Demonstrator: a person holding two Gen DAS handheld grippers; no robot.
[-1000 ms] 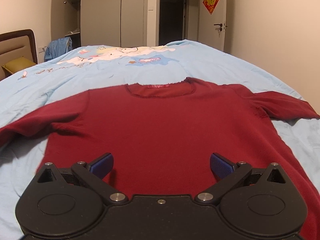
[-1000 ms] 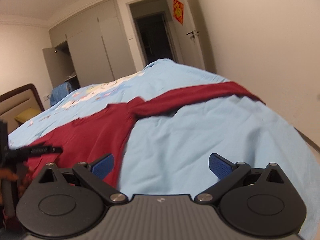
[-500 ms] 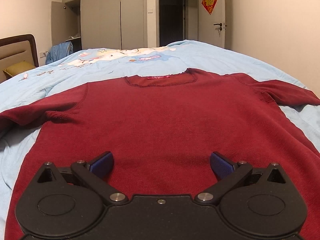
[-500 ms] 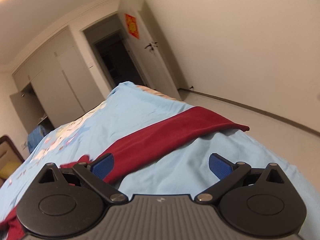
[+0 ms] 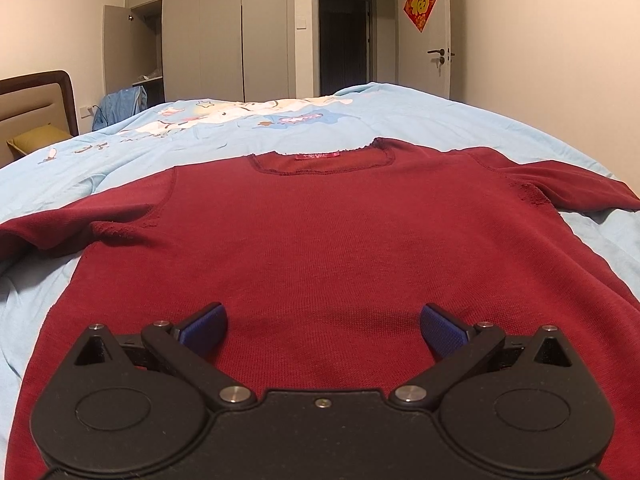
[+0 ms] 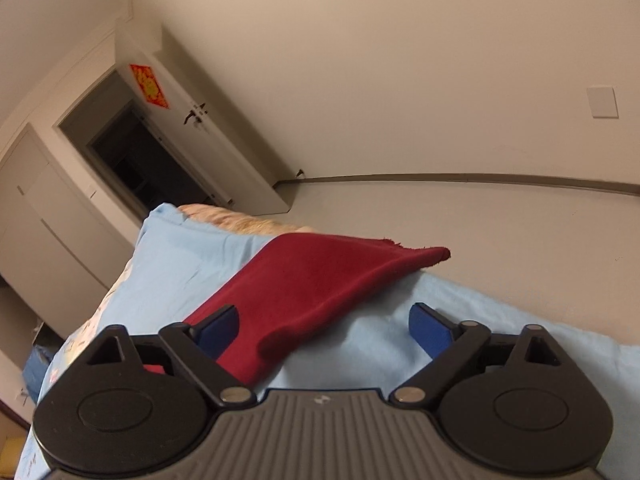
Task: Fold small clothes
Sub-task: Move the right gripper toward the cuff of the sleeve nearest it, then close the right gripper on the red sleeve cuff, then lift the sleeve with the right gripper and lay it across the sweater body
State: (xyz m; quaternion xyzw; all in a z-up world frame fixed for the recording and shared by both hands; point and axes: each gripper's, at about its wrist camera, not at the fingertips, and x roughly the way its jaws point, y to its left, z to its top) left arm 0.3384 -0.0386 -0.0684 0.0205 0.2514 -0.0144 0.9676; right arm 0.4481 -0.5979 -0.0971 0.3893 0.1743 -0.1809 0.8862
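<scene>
Pale walls and grey wardrobe doors close off the far end of our bedroom, with a brown padded headboard at the far left and a red paper charm on the white door at the right. Between them spreads the bed under its light blue printed cover. On it our dark red knitted short-sleeved top lies flat, neckline away from us, sleeves out to either side. Our left gripper hangs over the lower part of the top, its blue-padded fingers spread wide and holding nothing. Further right, our right gripper sits tilted above the bed's edge, fingers likewise wide apart and empty; one red sleeve runs between them toward the bed's edge, its tip poking past.
</scene>
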